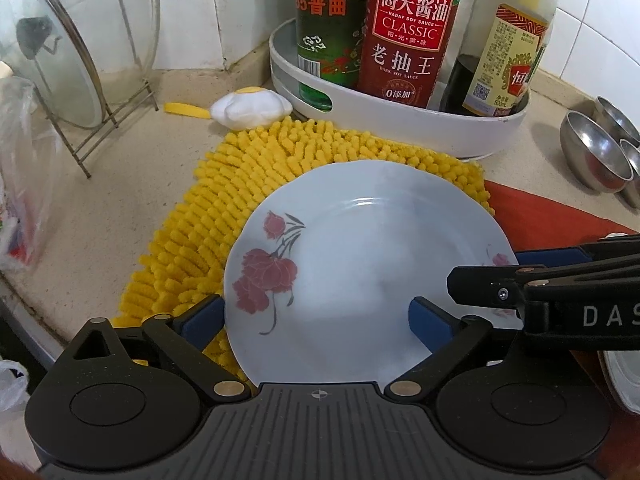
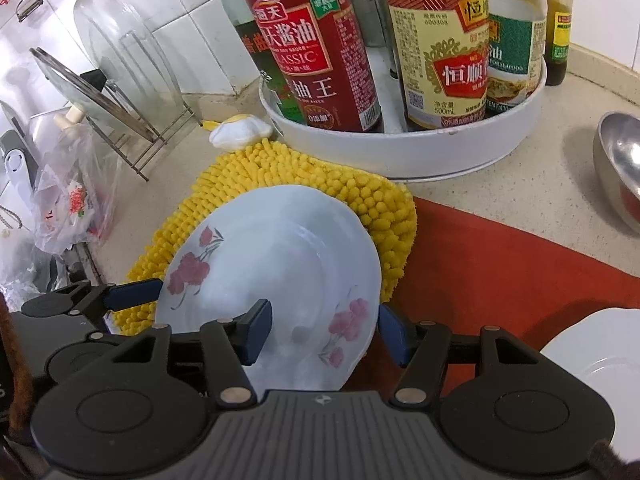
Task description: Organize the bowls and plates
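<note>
We straddle the plate (image 2: 276,276) edge with both tongs, right (image 2: 324,330) at four o'clock, left (image 1: 316,316) at six, neither clamped; we close squarely, lift level

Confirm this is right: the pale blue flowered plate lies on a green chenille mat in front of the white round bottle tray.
Wrong colour: the chenille mat is yellow, not green, as the left wrist view shows. The pale blue flowered plate does lie on it, in front of the white round bottle tray.

Yellow mat (image 1: 248,184), white tray (image 1: 400,120) (sauce bottles (image 1: 404,40) inside)
</note>
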The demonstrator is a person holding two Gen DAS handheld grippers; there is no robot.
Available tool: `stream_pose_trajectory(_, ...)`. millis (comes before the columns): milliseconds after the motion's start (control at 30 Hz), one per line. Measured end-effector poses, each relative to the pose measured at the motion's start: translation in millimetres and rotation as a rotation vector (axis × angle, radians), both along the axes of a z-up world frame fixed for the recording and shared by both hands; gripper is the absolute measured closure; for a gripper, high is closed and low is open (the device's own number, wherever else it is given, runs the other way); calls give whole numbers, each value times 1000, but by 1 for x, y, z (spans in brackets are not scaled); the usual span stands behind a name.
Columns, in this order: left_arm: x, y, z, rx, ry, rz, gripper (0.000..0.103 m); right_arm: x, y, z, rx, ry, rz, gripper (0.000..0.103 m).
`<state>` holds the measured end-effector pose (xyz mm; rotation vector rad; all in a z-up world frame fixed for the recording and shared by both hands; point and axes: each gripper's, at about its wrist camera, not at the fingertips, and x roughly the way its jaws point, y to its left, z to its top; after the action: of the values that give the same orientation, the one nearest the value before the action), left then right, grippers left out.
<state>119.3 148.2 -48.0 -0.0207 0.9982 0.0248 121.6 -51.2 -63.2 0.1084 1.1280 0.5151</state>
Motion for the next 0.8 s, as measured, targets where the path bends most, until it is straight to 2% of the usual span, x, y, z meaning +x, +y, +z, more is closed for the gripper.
stream_pose_trajectory(333, -1, -5, -3, 3, -17, -3, 0, 4, -1, -11, 37, 69, -25, 47)
stream_pose_trajectory(800, -4, -5, 8, 0, -12, 14, 2, 2, 0, -5, 25, 57, -29, 47)
